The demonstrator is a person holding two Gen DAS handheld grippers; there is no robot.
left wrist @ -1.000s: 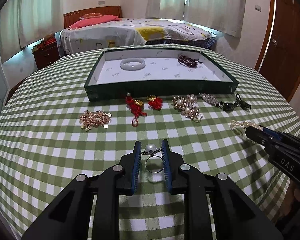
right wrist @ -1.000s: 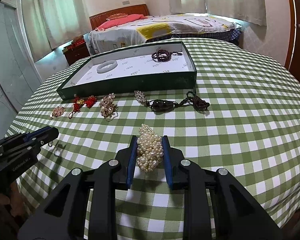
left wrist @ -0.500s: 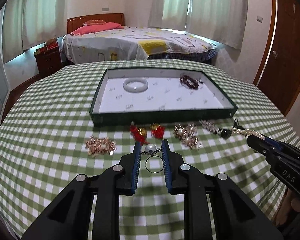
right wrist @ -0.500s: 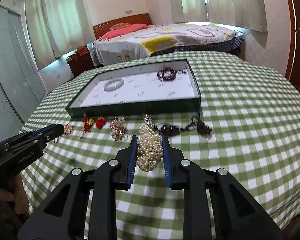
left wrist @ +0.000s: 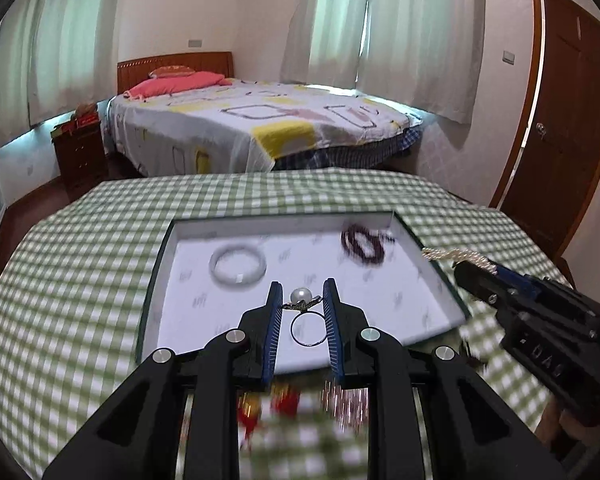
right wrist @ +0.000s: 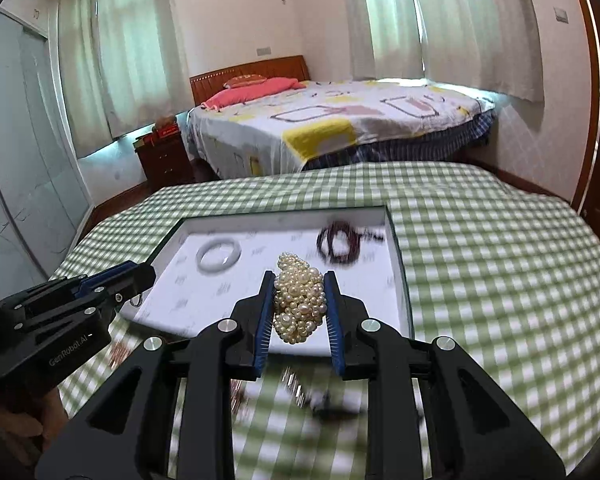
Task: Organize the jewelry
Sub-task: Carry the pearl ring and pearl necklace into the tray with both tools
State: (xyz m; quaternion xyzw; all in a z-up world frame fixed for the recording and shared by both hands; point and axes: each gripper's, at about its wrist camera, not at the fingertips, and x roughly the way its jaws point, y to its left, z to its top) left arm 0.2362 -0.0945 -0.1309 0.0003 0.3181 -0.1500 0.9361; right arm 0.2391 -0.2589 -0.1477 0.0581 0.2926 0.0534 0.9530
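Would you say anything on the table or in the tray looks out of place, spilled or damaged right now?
Nothing looks spilled or damaged. The pale bangle and dark bead bracelet lie in the tray. The left gripper holds the pearl ring and the right gripper the pearl cluster. Loose pieces on the checked cloth are too blurred to judge.

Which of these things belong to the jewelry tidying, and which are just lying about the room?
Part of the job:
- pearl ring in the left hand-held gripper
- pearl cluster in the right hand-held gripper
- tray
- pale bangle and dark bead bracelet in the tray

Just there:
- bed
- nightstand
- door
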